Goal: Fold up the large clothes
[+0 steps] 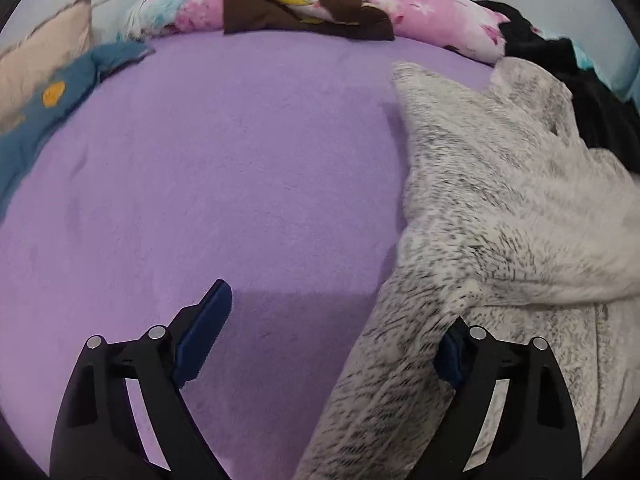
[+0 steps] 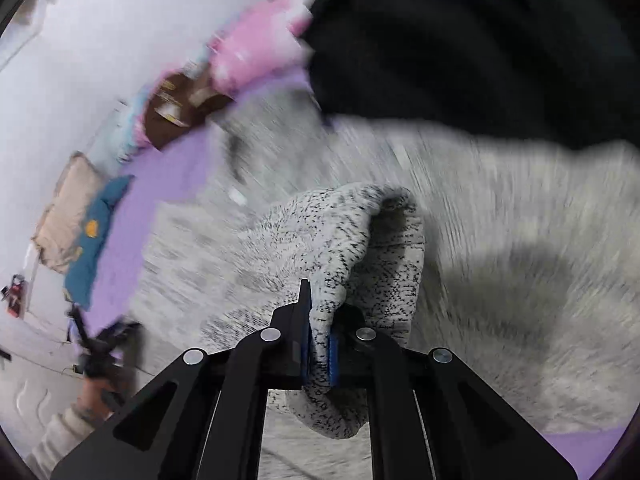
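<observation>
A large grey-and-white speckled fleece garment (image 1: pixel 500 208) lies on the right side of a purple bed sheet (image 1: pixel 220 160). My left gripper (image 1: pixel 332 320) is open above the sheet. Its right finger (image 1: pixel 452 356) is partly covered by a fold of the garment, its left finger (image 1: pixel 204 328) is bare. In the right wrist view my right gripper (image 2: pixel 320 344) is shut on a bunched fold of the same garment (image 2: pixel 360 248) and holds it above the rest of the garment, which is blurred. The left gripper and the hand holding it show at that view's lower left (image 2: pixel 100 356).
A pink floral pillow (image 1: pixel 420 12) with a brown garment (image 1: pixel 304 8) on it lies along the bed's far edge. A black garment (image 1: pixel 580 80) lies far right. A blue garment (image 1: pixel 52 104) and a beige pillow (image 1: pixel 44 60) lie at the left.
</observation>
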Demonstrator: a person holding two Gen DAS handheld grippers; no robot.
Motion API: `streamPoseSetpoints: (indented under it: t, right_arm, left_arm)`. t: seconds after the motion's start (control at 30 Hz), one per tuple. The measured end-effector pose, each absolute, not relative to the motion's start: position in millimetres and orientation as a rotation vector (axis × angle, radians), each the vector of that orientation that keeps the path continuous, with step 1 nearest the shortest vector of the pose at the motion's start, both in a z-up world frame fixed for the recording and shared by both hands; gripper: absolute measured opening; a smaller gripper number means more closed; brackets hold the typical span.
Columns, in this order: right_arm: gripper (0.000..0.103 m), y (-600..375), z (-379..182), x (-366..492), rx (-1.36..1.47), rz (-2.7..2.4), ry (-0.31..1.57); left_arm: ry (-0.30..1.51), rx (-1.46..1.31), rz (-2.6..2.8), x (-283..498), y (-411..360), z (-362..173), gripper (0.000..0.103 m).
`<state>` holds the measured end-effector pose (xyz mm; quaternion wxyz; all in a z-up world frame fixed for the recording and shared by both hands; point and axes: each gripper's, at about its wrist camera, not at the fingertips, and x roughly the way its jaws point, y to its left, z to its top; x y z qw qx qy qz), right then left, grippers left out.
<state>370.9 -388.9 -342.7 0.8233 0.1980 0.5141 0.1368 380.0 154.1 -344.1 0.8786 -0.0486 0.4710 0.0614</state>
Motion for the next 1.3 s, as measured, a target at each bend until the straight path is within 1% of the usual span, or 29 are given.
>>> streamPoseSetpoints:
  t: [0.1, 0.2, 0.23, 0.27, 0.3, 0.33, 0.37, 0.4, 0.43, 0.47, 0.5, 0.6, 0.67, 0.73, 0.83, 0.93, 1.1, 1.17, 1.2, 1.23, 1.3]
  right_arm:
    - [0.007, -398.4, -387.6, 363.2, 0.497, 0.269, 1.134]
    - [0.007, -402.2, -391.5, 359.8, 0.518, 0.274, 1.107]
    - [0.010, -401.0, -391.1, 360.6, 0.514, 0.280, 1.113]
    - [0.011, -403.1, -387.9, 358.5, 0.508, 0.283, 1.121]
    - [0.017, -403.2, -378.3, 355.8, 0.474, 0.269, 1.120]
    - [0.035, -396.8, -368.6, 354.6, 0.437, 0.260, 1.107]
    - [0.047, -394.6, -355.8, 348.2, 0.401, 0.252, 1.078]
    - [0.069, -394.2, -342.9, 340.6, 0.369, 0.236, 1.041]
    - [0.083, -391.6, -324.9, 332.4, 0.327, 0.202, 0.993]
    - [0.084, -389.5, -312.3, 328.3, 0.304, 0.186, 0.959]
    - [0.084, -385.8, -298.5, 324.9, 0.298, 0.197, 0.925]
    - [0.084, -366.9, -278.5, 336.0, 0.312, 0.268, 0.899]
    - [0.085, -349.4, -274.3, 345.6, 0.293, 0.302, 0.898]
    - [0.087, -329.3, -277.6, 356.8, 0.272, 0.311, 0.917]
    - [0.087, -311.7, -297.1, 368.3, 0.271, 0.292, 0.972]
    - [0.087, -308.1, -324.4, 380.7, 0.254, 0.245, 1.022]
    - [0.087, -317.2, -375.9, 396.7, 0.250, 0.176, 1.105]
    - [0.089, -314.0, -388.4, 401.5, 0.230, 0.168, 1.122]
    - [0.097, -308.1, -394.7, 404.1, 0.201, 0.176, 1.131]
    - [0.098, -302.1, -397.2, 405.8, 0.165, 0.174, 1.139]
    - [0.098, -289.7, -397.5, 406.6, 0.069, 0.153, 1.155]
  left_arm:
    - [1.012, -0.253, 0.107, 380.3, 171.8, -353.9, 0.086]
    - [1.018, -0.268, 0.092, 376.5, 173.9, -348.1, 0.085]
    - [1.018, -0.266, 0.095, 372.7, 172.9, -343.4, 0.085]
    - [1.015, -0.263, 0.091, 367.3, 170.4, -336.0, 0.085]
    - [1.015, -0.261, 0.082, 361.6, 161.8, -330.6, 0.085]
    - [1.015, -0.255, 0.072, 353.8, 155.7, -324.9, 0.086]
    - [1.007, -0.241, 0.057, 345.0, 148.6, -315.0, 0.086]
    - [0.991, -0.228, 0.040, 339.3, 141.4, -306.3, 0.089]
    - [0.968, -0.212, 0.015, 331.5, 134.2, -297.5, 0.092]
    - [0.933, -0.180, 0.002, 323.8, 123.2, -284.4, 0.093]
    - [0.896, -0.168, -0.017, 319.5, 113.3, -273.0, 0.096]
    - [0.832, -0.137, -0.122, 331.4, 75.9, -246.1, 0.097]
    - [0.804, -0.091, -0.179, 352.2, 45.4, -235.5, 0.097]
    - [0.801, -0.106, -0.209, 369.1, 27.8, -234.0, 0.097]
    - [0.837, -0.119, -0.220, 405.5, 2.2, -247.7, 0.097]
    - [0.909, -0.109, -0.190, 438.9, -7.2, -274.5, 0.097]
    - [1.023, -0.116, -0.149, 463.1, -0.8, -328.9, 0.097]
    - [1.068, -0.141, -0.176, 469.3, 5.9, -355.4, 0.097]
    - [1.073, -0.125, -0.185, 469.9, 5.5, -363.8, 0.097]
    - [1.068, -0.112, -0.189, 470.6, 3.9, -368.5, 0.097]
    - [1.068, -0.101, -0.174, 471.1, 1.6, -367.6, 0.097]
